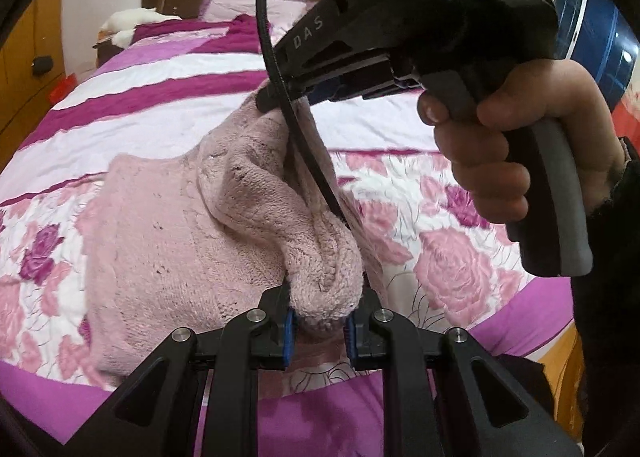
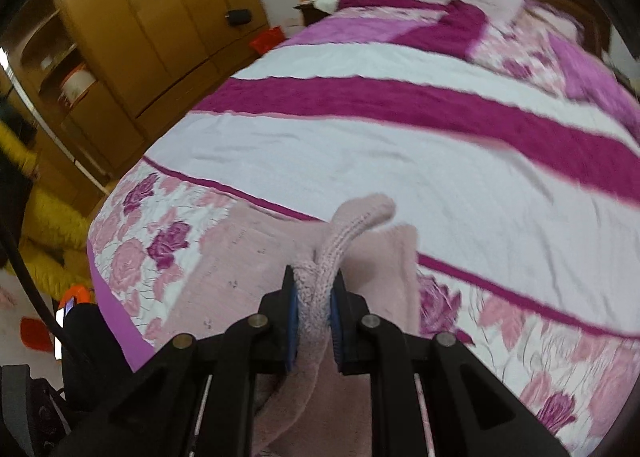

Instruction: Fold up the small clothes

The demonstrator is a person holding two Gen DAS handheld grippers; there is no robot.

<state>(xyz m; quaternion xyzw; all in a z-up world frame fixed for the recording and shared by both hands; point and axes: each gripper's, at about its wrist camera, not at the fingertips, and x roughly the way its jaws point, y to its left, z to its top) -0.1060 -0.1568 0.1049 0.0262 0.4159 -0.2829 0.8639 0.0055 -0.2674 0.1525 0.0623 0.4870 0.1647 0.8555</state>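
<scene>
Lying across the near, flower-printed end of the bed [image 1: 384,129], the pink knit garment [image 1: 160,225] is spread flat over most of its body while one fuzzy edge is drawn up off the quilt in two places. The left gripper [image 1: 320,331] pinches a thick rolled fold of it between blue pads, jaws pressed in against the wool. The right gripper [image 1: 280,99] bites another part of the same edge farther from the camera and higher, so the knit stretches in a sagging ridge between the two tools.

Only the left wrist view shows that ridge whole, along with the right hand [image 1: 516,145] wrapped round the grey pistol handle, fingers curled on the trigger, the tool angled down and to the left with a black cable [image 1: 288,105] looping in front of the cloth. The right wrist view gives instead the close grip: the right gripper [image 2: 314,309] closed on a narrow ribbed strip of the pink knit garment [image 2: 240,269], whose end curls up and past the fingertips, with the flat body lying below and to the left. That view is blurred. It also takes in the wooden wardrobe [image 2: 140,29] beside the bed [image 2: 360,161] and a yellow padded coat [image 2: 52,225] at the left edge.
</scene>
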